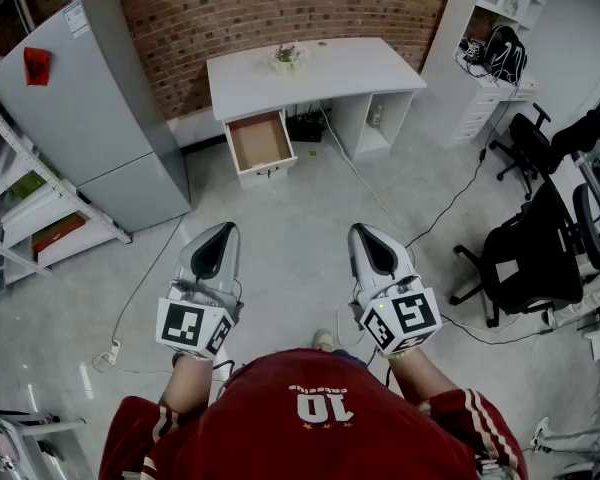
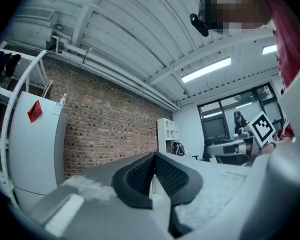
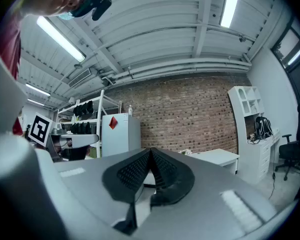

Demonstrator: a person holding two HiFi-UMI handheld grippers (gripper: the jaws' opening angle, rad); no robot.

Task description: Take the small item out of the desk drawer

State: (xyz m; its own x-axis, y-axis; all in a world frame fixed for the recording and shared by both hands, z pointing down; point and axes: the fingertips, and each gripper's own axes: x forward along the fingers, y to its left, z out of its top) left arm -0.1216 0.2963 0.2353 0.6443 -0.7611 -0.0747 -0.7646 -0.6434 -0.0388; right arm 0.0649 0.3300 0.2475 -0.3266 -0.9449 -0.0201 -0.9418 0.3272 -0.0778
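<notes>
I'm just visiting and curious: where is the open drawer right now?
In the head view, the open drawer sits top centre, pulled out under the left end of the white desk, just right of the grey fridge.

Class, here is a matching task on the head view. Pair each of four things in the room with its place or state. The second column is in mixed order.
Things:
1 drawer
2 plant
3 office chair
4 red tag

Places or states:
A on the grey fridge
B on top of the white desk
C pulled open under the desk top
D on the floor at the picture's right

Pairs: 1-C; 2-B; 3-D; 4-A
</notes>
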